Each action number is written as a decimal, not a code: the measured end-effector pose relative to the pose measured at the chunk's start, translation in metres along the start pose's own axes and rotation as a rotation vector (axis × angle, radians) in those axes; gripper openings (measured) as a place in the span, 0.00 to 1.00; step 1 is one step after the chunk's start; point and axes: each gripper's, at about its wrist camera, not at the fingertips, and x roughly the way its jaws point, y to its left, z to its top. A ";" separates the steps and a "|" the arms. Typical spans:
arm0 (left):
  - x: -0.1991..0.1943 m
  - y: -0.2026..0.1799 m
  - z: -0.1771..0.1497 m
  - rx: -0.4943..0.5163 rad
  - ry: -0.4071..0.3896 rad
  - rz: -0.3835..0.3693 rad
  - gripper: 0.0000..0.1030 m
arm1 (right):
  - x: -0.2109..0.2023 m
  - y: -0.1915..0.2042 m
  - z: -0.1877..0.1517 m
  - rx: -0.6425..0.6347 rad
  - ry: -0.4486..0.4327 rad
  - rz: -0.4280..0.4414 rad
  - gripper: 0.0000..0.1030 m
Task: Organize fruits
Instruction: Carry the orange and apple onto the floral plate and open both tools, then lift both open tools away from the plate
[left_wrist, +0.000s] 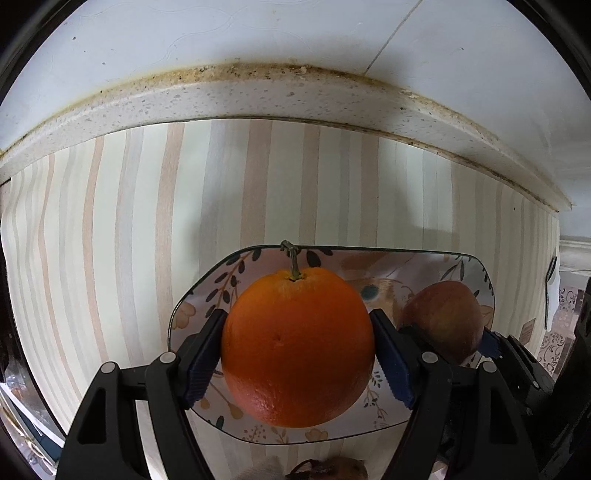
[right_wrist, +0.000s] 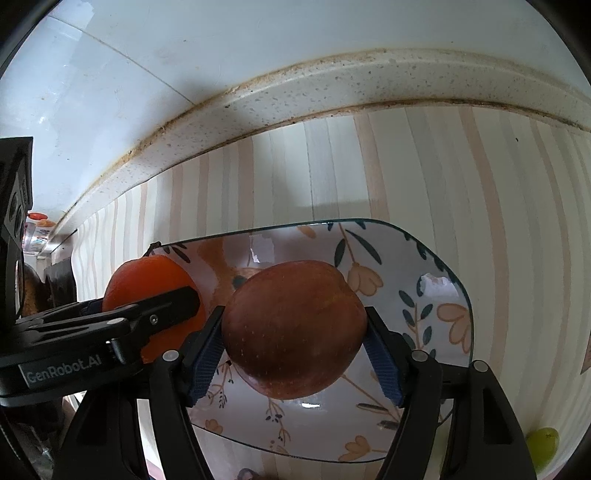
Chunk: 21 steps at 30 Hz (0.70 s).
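Observation:
In the left wrist view my left gripper (left_wrist: 297, 317) is shut on a large orange (left_wrist: 297, 347) with a short stem, both blue pads against its sides, just over a flower-patterned plate (left_wrist: 199, 295). A red apple (left_wrist: 443, 317) lies to its right in the same plate. In the right wrist view the apple (right_wrist: 295, 328) rests in the plate (right_wrist: 454, 295) between the pads of my right gripper (right_wrist: 293, 314), which stands open with small gaps beside the fruit. The left gripper (right_wrist: 147, 317) and its orange (right_wrist: 147, 277) sit at the left.
The plate stands on a striped mat (left_wrist: 184, 192) against a speckled counter upstand (left_wrist: 258, 99) and white wall tiles. A green grape (right_wrist: 541, 446) lies on the mat (right_wrist: 480, 177) right of the plate. Something brown (left_wrist: 328, 469) shows near the plate's front edge.

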 end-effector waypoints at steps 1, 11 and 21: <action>0.003 0.000 0.004 -0.010 0.009 -0.005 0.73 | -0.002 0.002 0.000 -0.007 -0.004 -0.007 0.86; -0.036 0.003 0.001 0.010 -0.051 -0.012 0.83 | -0.032 0.011 -0.004 -0.031 -0.015 -0.073 0.90; -0.084 0.014 -0.053 0.028 -0.180 0.071 0.83 | -0.073 0.016 -0.049 -0.074 -0.034 -0.127 0.90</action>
